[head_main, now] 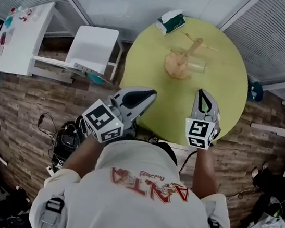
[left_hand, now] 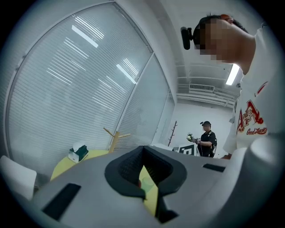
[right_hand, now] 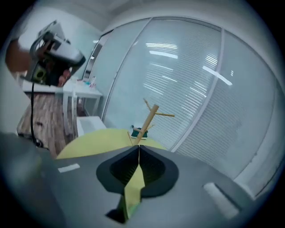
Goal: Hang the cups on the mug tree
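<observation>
Findings: my left claw [head_main: 148, 92] has its tips pressed together, with nothing pinched. My right claw [right_hand: 139, 147] is likewise pressed together and empty. Both are over the near edge of the round table [head_main: 148, 75]. The mug tree [head_main: 185, 58] stands upright ahead of both claws, well apart from the tips. A clear cup [head_main: 197, 67] sits against the tree on my right claw's side; whether it is hung or lying I cannot tell. A tissue box [head_main: 170, 21] lies beyond the tree.

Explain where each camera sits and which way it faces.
Head view: on the head, facing steeply down at the yellow table; shows shirt, left tool, right tool.
Left gripper view: on left tool, facing across the table; shows shut jaws, shirt.
Right gripper view: on right tool, facing the mug tree; shows shut jaws.
Shared: mug tree, tissue box in all.
</observation>
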The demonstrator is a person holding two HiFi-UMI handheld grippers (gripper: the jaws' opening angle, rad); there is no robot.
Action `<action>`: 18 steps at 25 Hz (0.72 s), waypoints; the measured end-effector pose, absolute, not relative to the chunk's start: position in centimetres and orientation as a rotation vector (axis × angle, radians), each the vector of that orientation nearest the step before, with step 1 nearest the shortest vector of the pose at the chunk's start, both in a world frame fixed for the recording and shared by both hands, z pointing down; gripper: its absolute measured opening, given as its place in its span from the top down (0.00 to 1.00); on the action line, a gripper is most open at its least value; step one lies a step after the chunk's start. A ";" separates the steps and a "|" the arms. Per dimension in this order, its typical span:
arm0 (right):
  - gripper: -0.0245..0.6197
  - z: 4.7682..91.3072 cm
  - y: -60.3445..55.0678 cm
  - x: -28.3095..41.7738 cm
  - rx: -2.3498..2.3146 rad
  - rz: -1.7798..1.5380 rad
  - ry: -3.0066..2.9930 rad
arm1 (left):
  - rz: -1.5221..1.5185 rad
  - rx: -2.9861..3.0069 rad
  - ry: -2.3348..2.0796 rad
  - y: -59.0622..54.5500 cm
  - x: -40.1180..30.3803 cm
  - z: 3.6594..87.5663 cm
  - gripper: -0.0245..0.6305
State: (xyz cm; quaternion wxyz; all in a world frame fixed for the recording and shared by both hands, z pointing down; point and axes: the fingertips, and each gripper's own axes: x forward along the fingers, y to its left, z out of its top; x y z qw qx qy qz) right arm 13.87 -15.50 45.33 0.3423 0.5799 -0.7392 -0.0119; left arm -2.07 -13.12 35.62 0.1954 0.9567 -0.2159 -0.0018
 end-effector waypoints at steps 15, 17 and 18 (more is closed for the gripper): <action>0.96 30.7 -8.8 18.7 1.979 0.081 -2.435 | -0.040 2.817 -0.660 -13.3 1.3 30.9 0.95; 0.96 30.7 -8.5 19.0 1.981 0.085 -2.437 | -0.045 2.817 -0.669 -13.2 1.5 30.8 0.95; 0.96 30.8 -8.4 19.1 1.984 0.088 -2.436 | -0.048 2.814 -0.671 -13.1 1.5 30.8 0.95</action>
